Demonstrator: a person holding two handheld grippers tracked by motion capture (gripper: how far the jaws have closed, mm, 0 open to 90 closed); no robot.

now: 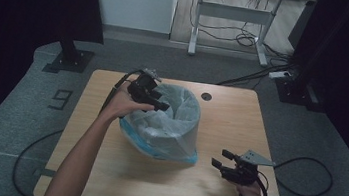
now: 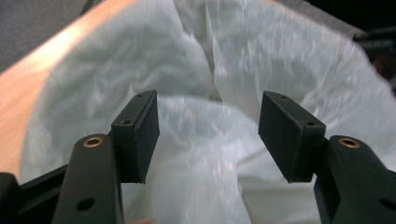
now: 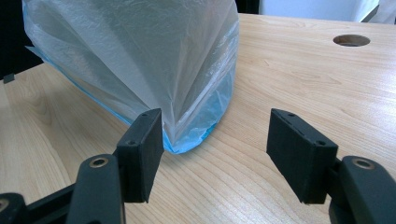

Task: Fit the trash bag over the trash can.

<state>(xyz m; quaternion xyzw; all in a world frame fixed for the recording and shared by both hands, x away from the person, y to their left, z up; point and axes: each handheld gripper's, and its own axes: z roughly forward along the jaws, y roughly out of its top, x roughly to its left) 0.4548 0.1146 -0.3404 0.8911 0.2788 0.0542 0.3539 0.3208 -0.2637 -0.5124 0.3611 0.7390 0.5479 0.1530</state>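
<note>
A round bin lined with a translucent white plastic bag (image 1: 166,125) stands in the middle of the wooden table (image 1: 117,176); blue shows at its base. My left gripper (image 1: 162,101) hovers at the bin's upper left rim, pointing across the opening. In the left gripper view its jaws stand open over the crumpled bag (image 2: 210,60), with nothing pinched between them. My right gripper (image 1: 220,158) rests low near the table's front right, apart from the bin. It points at the bag's lower corner (image 3: 187,135) and is open (image 3: 215,135), with only bare wood between the pads.
A round cable hole (image 1: 206,96) sits in the table's far side, right of the bin; the right gripper view shows the hole (image 3: 351,40) too. On the floor beyond are a stand's base (image 1: 69,60), a white desk frame (image 1: 233,12) and loose cables (image 1: 304,177).
</note>
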